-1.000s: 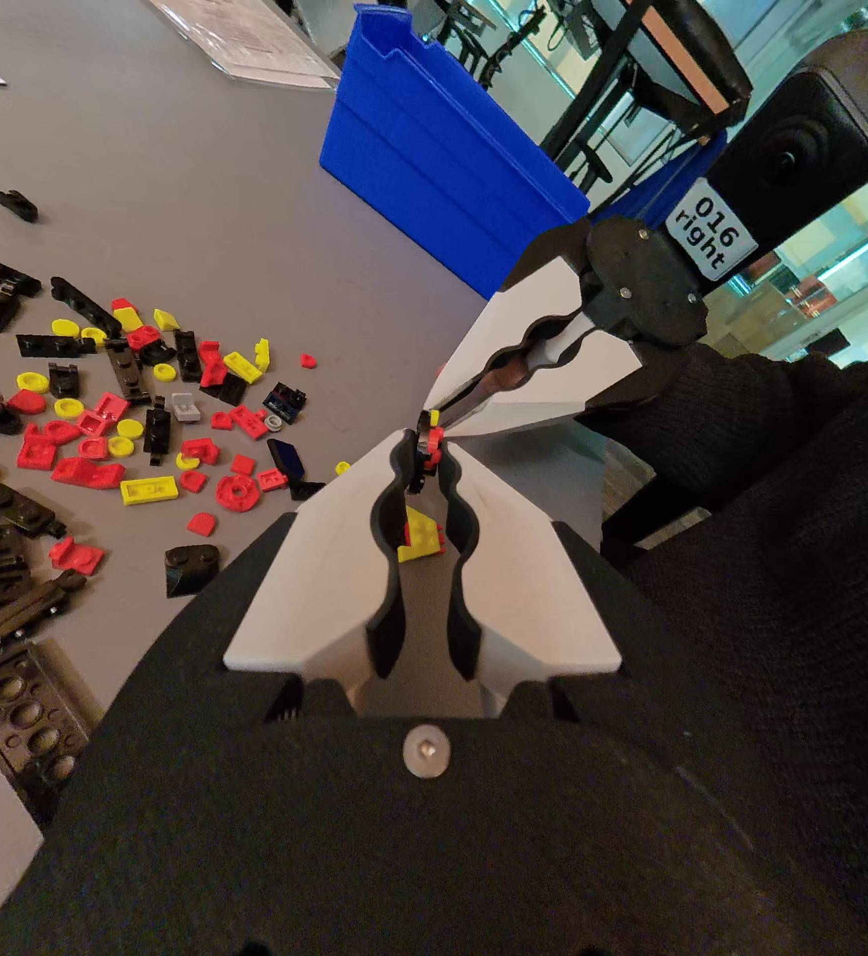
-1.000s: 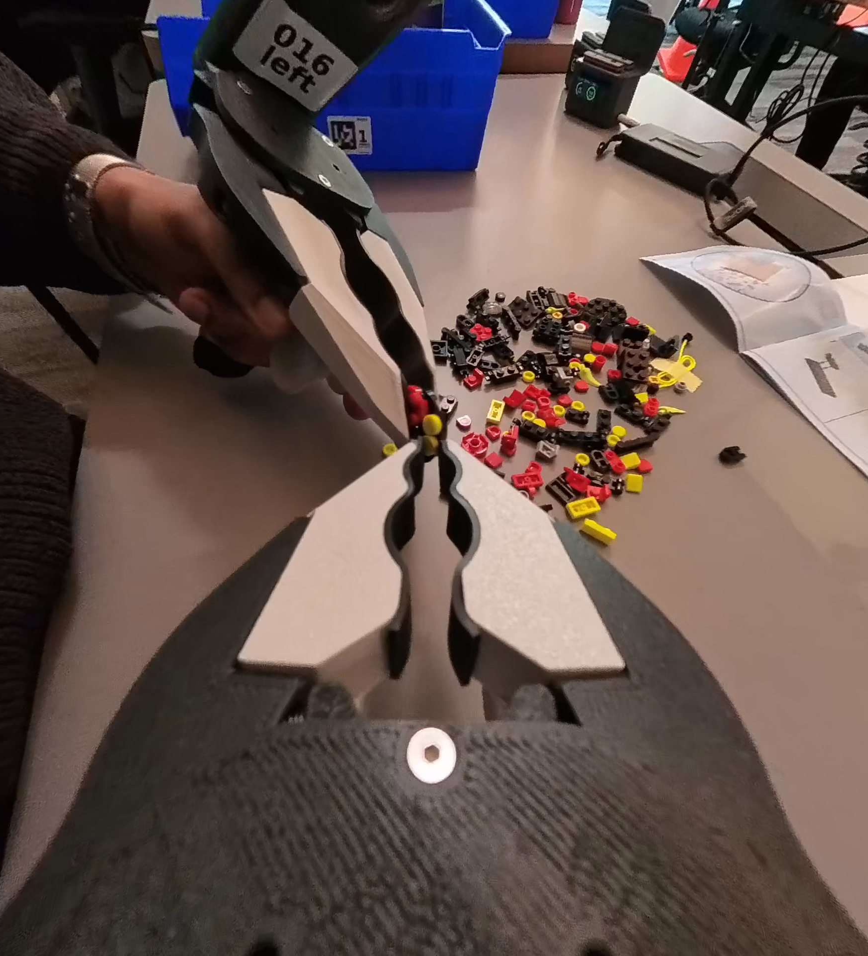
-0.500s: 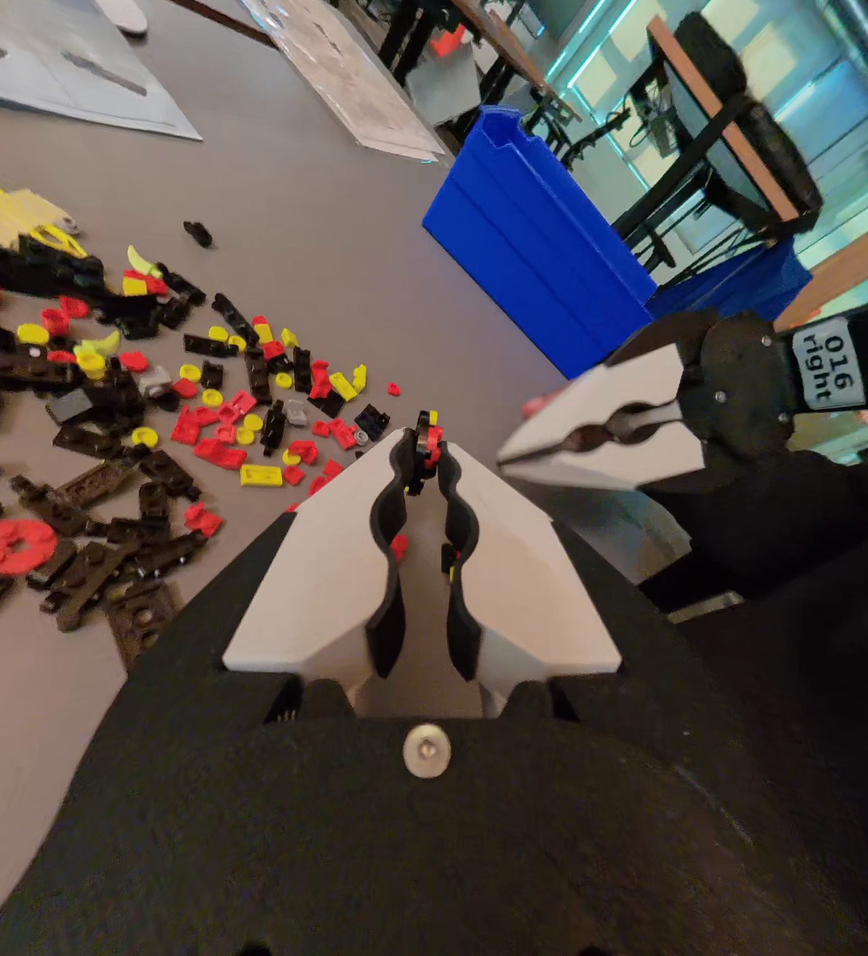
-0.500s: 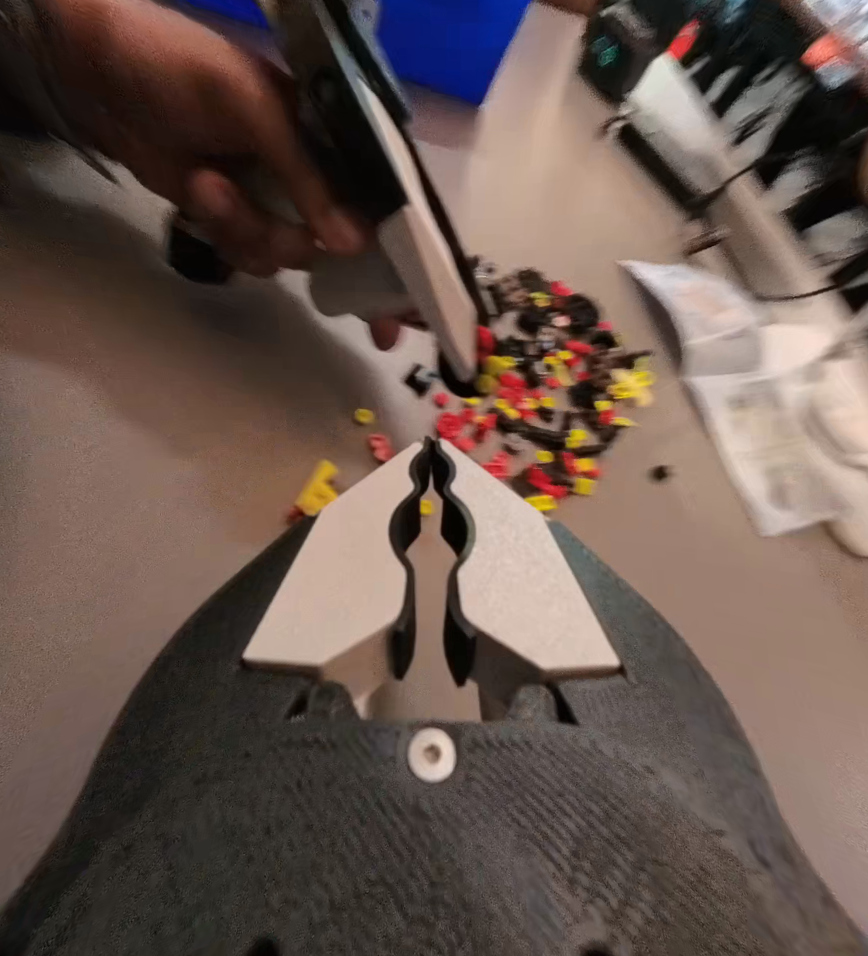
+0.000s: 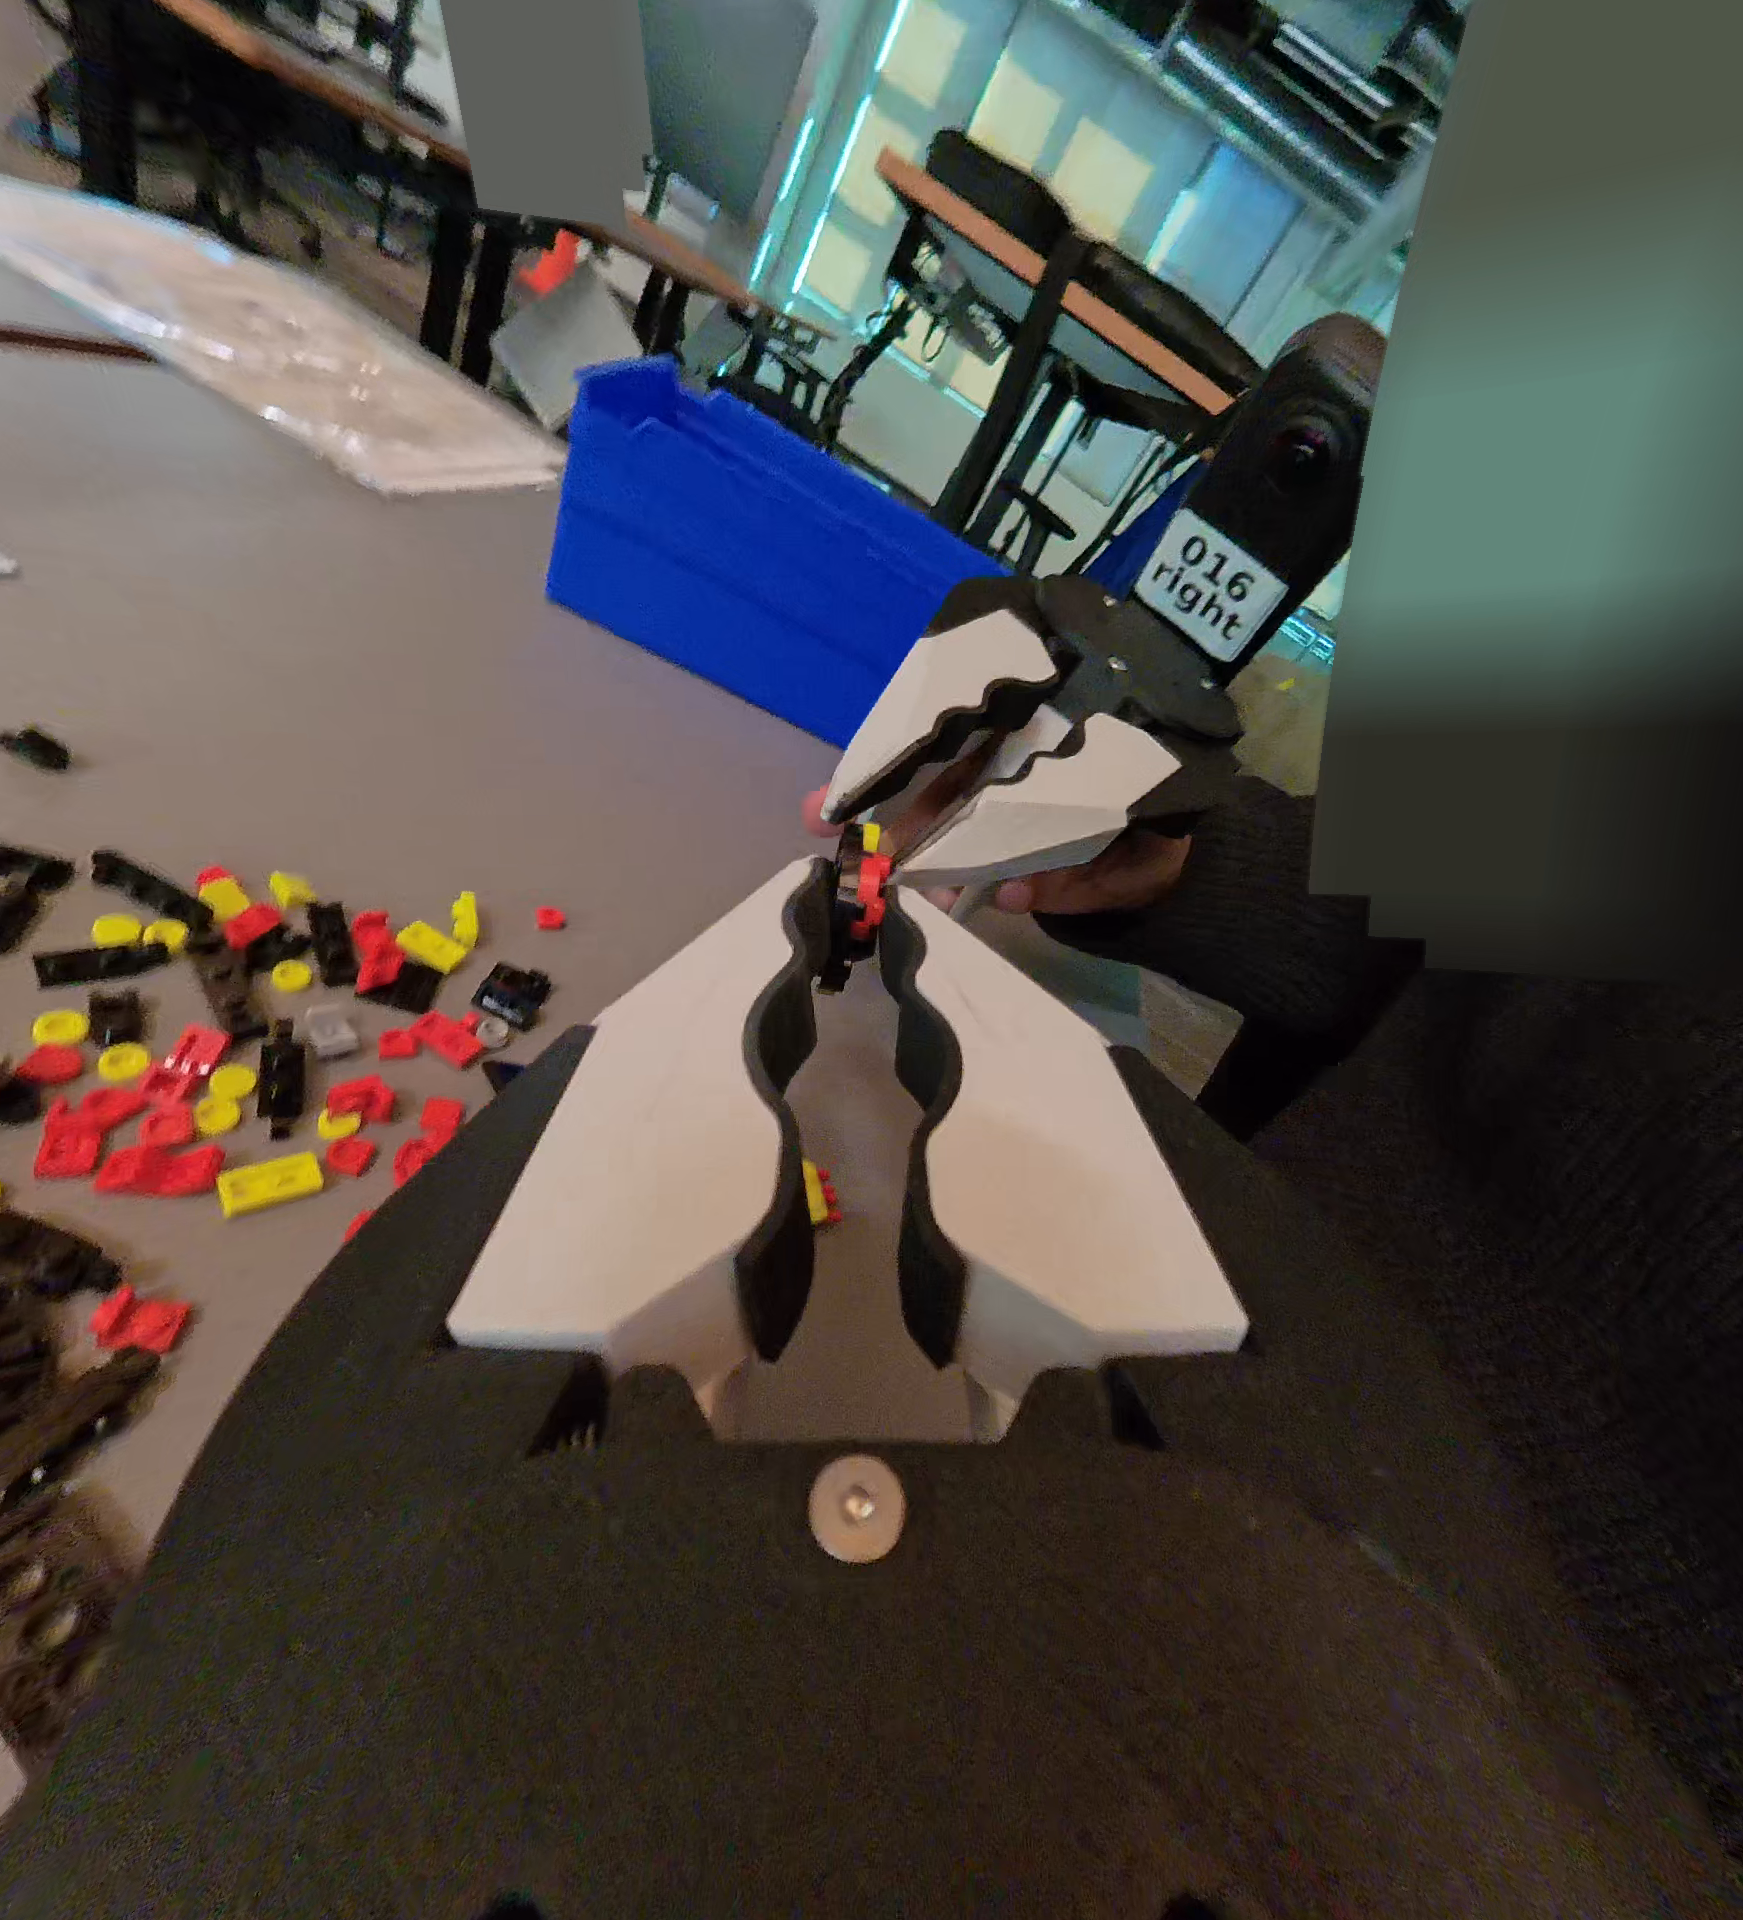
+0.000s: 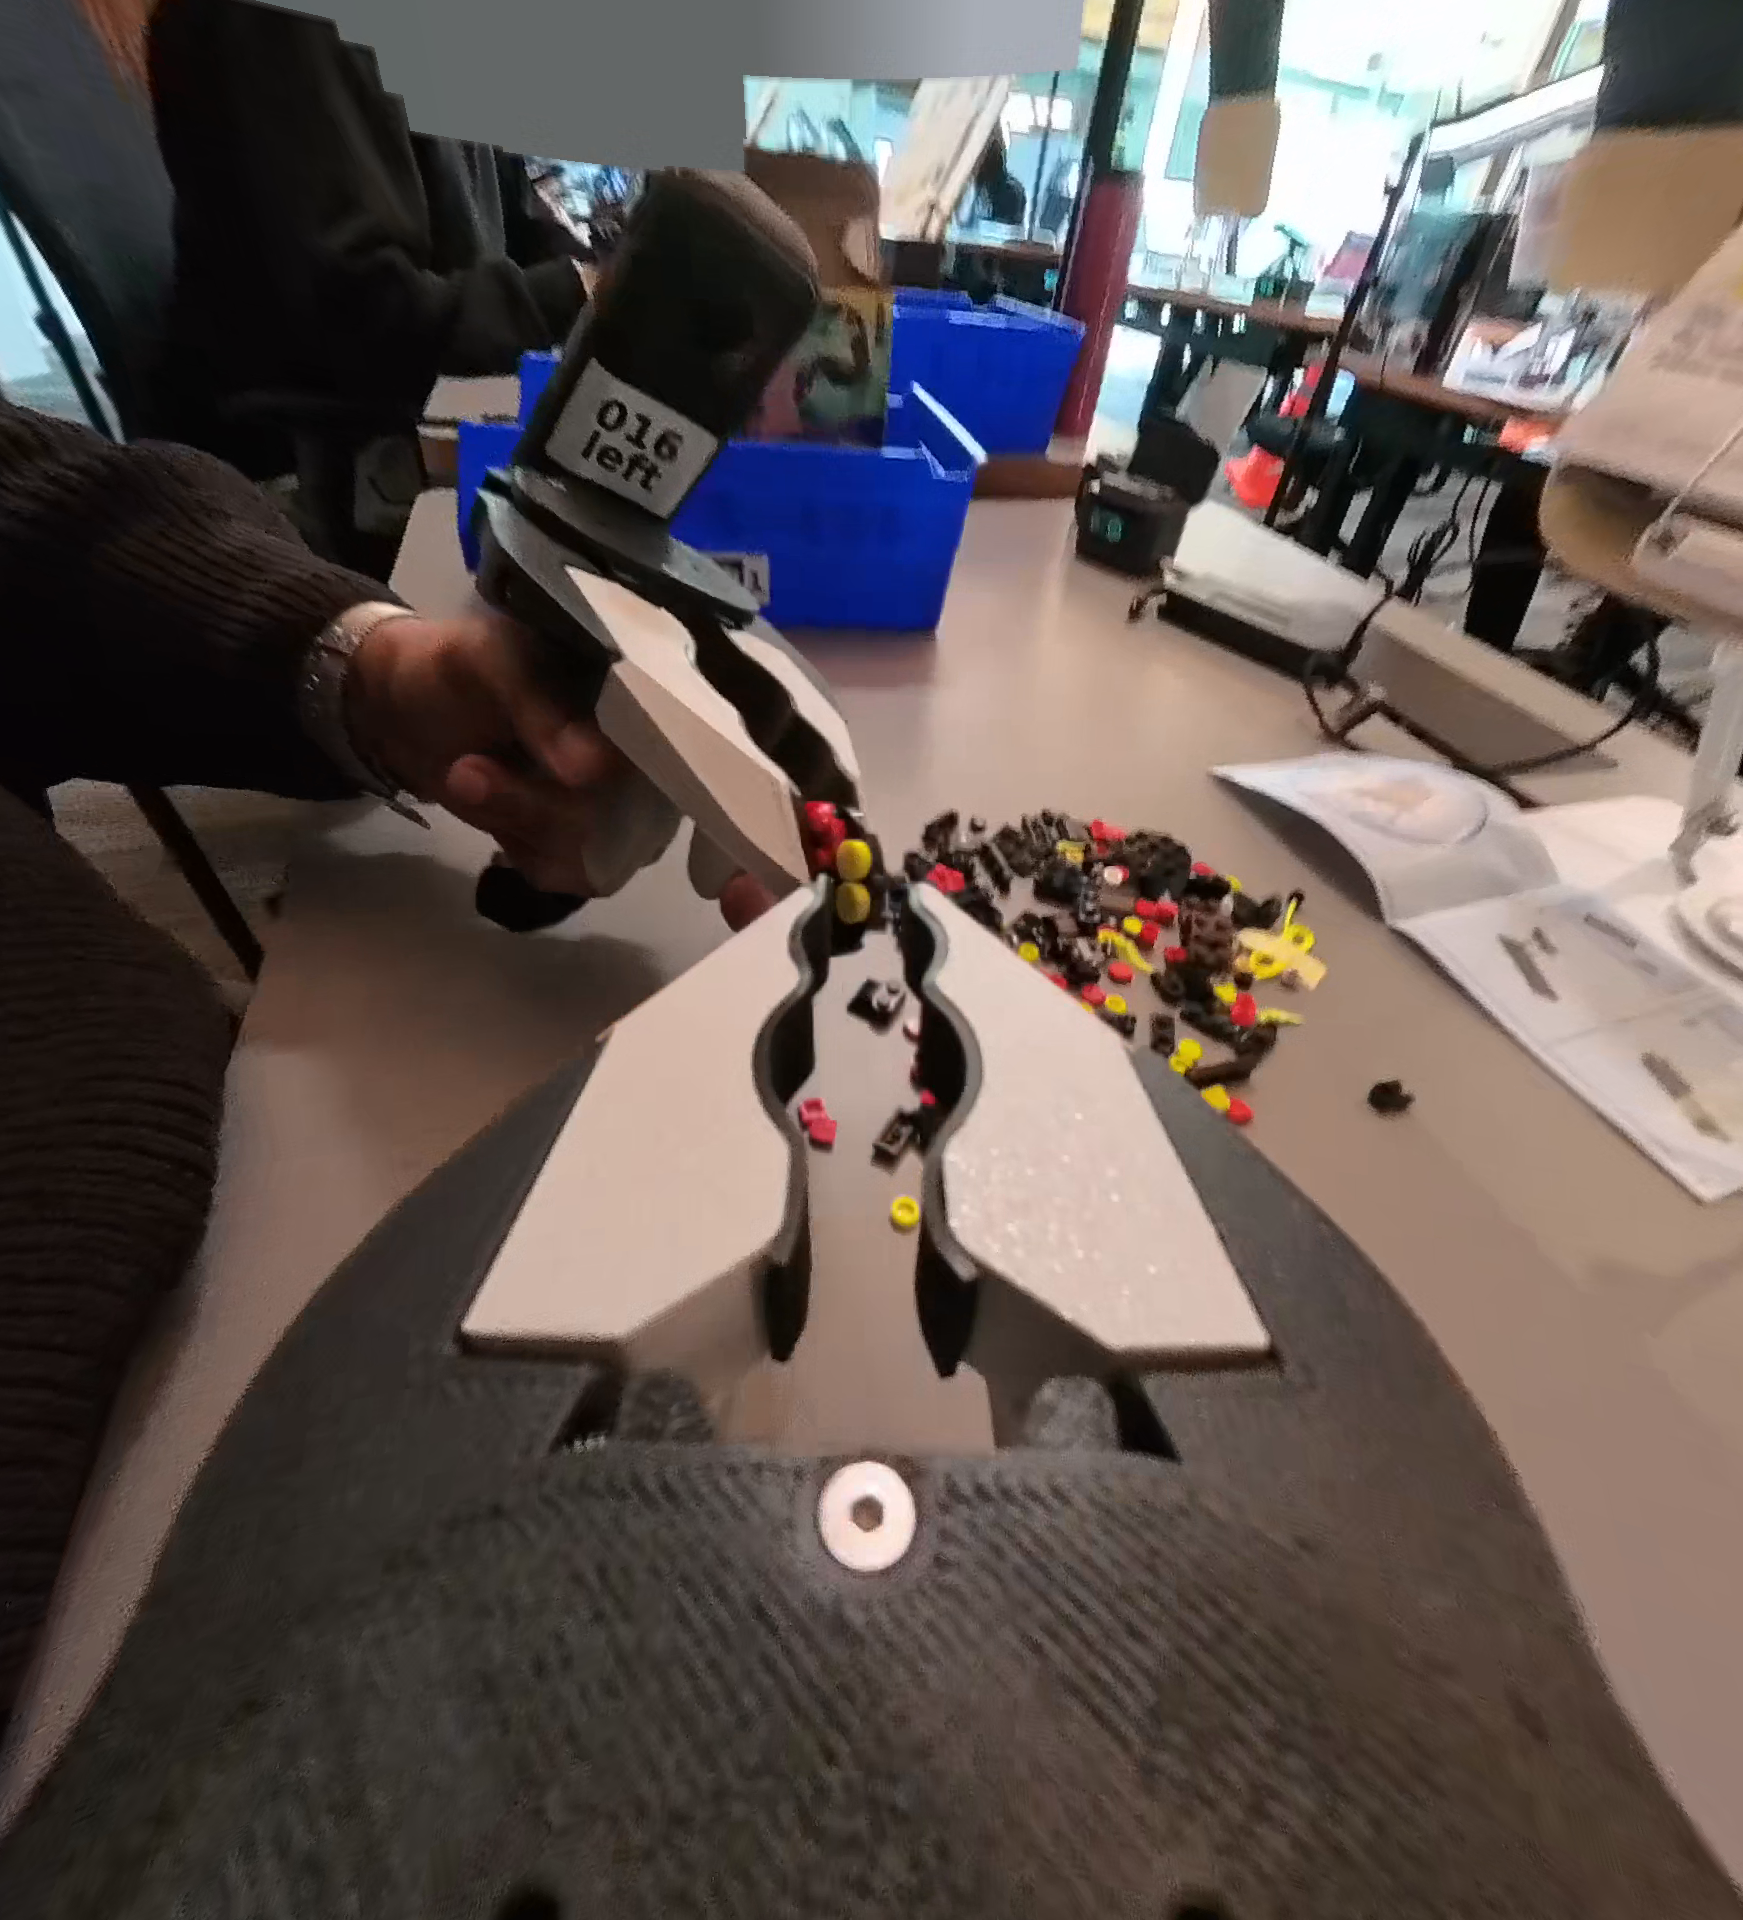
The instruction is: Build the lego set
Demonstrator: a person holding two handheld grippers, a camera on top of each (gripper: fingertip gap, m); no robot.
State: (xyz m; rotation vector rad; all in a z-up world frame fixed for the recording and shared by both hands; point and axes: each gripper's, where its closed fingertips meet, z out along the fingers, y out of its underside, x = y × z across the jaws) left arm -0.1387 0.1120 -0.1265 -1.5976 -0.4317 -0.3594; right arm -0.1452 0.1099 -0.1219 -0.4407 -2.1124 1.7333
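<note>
My left gripper (image 5: 851,896) is shut on a small black, red and yellow lego assembly (image 5: 862,899), held above the grey table. My right gripper (image 5: 872,836) comes in from the upper right, and its tips close on the assembly's top end by a yellow piece. In the right wrist view, my right gripper (image 6: 865,914) has the assembly's yellow studs (image 6: 853,883) between its tips. There my left gripper (image 6: 839,844) reaches in from the upper left, held by a hand (image 6: 493,727).
A pile of loose red, yellow and black pieces (image 5: 223,1039) lies left of the grippers and shows in the right wrist view (image 6: 1106,935). A blue bin (image 5: 742,540) stands behind. An open booklet (image 6: 1573,987) and a white stand (image 6: 1719,727) are at the right. Left and right tips are no more than a few centimetres apart.
My right gripper drew away from the assembly half a second ago and has come back onto its top end. My left gripper still holds the assembly, now tilted higher.
</note>
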